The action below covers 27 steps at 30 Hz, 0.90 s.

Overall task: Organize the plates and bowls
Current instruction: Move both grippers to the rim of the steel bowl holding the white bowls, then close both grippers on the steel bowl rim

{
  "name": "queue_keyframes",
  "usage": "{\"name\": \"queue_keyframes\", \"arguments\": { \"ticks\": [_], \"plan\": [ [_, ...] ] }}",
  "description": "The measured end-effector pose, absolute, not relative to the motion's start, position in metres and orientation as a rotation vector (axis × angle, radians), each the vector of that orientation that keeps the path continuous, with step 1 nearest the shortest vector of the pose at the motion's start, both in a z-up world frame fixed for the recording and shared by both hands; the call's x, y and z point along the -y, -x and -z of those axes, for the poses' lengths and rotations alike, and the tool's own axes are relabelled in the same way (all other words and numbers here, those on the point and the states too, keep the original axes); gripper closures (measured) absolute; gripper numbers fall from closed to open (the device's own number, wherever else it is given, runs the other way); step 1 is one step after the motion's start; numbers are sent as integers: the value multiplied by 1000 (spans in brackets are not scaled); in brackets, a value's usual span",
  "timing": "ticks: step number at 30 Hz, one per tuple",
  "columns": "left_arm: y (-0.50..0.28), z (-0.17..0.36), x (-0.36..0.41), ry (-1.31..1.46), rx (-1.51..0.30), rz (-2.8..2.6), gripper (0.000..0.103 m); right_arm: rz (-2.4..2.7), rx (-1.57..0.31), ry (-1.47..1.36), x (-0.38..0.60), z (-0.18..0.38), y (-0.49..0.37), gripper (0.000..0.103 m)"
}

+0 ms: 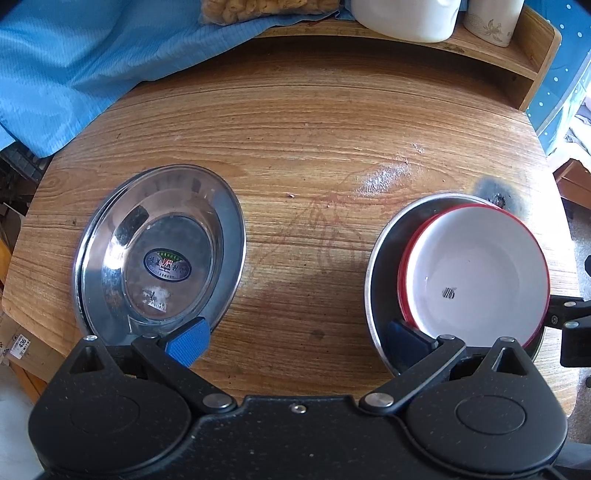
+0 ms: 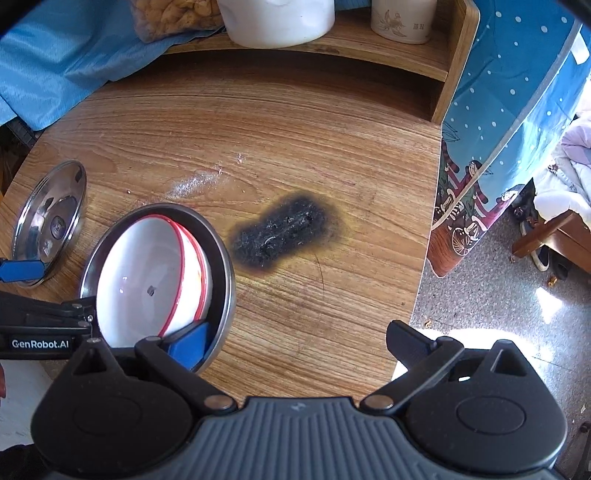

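Note:
A steel plate with a sticker lies on the left of the wooden table; it looks like two plates stacked. On the right, white red-rimmed bowls are stacked inside a steel dish. My left gripper is open and empty, one blue pad over the steel plate's near rim, the other by the bowls. In the right wrist view the bowls sit in the dish at lower left, the steel plate far left. My right gripper is open and empty, its left pad at the dish's near edge.
A black burn mark scars the table beside the dish. A raised wooden shelf at the back holds a white jar, a cup and a snack bag. Blue cloth drapes the back left. The table's right edge drops to the floor.

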<state>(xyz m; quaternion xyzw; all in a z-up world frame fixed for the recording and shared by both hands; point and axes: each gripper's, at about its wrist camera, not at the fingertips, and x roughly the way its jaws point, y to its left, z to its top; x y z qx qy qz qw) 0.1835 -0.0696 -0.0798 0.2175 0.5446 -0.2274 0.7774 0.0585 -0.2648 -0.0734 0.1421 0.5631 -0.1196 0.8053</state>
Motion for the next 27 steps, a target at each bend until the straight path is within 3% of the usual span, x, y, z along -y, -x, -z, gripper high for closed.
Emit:
{"name": "queue_keyframes", "arguments": {
  "ticks": [5, 13, 18, 23, 27],
  "plan": [
    [-182, 79, 70, -475, -1172, 501, 2, 222, -1192, -317, 265, 71, -59, 14],
    [-183, 78, 71, -473, -1175, 504, 4, 177, -1183, -374, 269, 72, -57, 24],
    [-183, 76, 71, -475, -1168, 517, 8, 129, -1165, -398, 267, 71, -56, 40],
    [-184, 73, 70, -432, -1181, 558, 24, 73, -1149, -405, 264, 67, -57, 63],
    [-184, 73, 68, -381, -1199, 597, 41, 42, -1142, -389, 258, 65, -57, 73]
  ]
}}
